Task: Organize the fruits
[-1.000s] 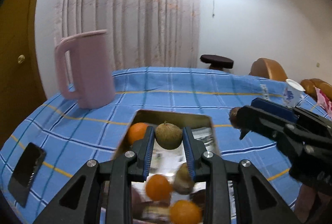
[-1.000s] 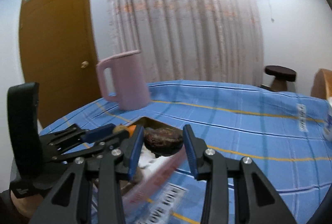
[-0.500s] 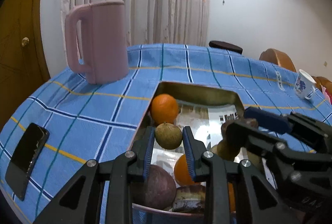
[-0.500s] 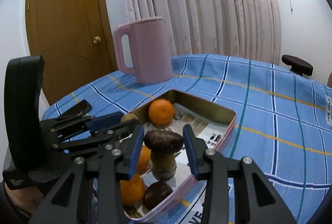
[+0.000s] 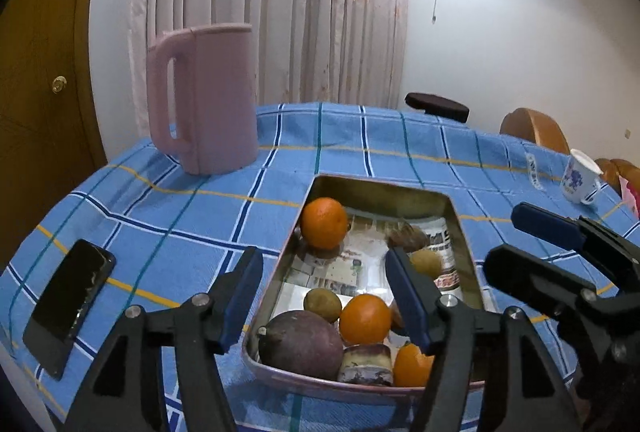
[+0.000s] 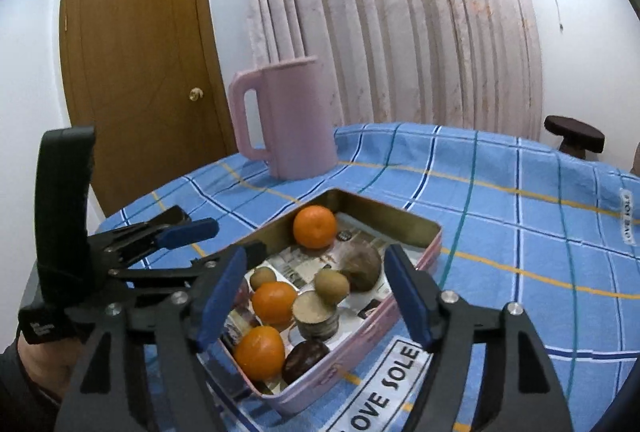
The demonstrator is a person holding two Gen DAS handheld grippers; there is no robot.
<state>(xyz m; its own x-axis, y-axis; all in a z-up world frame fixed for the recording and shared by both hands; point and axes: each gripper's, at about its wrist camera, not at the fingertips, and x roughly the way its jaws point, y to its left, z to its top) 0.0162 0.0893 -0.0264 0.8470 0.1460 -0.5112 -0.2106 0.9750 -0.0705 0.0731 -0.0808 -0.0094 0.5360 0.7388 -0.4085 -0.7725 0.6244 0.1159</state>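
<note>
Over a metal tin (image 5: pixel 456 216) on the blue checked bench (image 5: pixel 168 232), we spread both sets of fingers, which have just been opening. A second ago the left gripper (image 5: pixel 324 296) pinched a green-brown fruit (image 5: pixel 322 304) and the right gripper (image 6: pixel 316 292) a dark wrinkled fruit (image 6: pixel 362 268); now nothing sits between either pair. Both fruits lie in the tin at lower centre of the frame, among three oranges (image 6: pixel 314 226) on the newspaper lining. We judge these two placements done. A pink jug (image 5: pixel 208 99) stands at upper left, a phone (image 5: pixel 68 304) at lower left.
</note>
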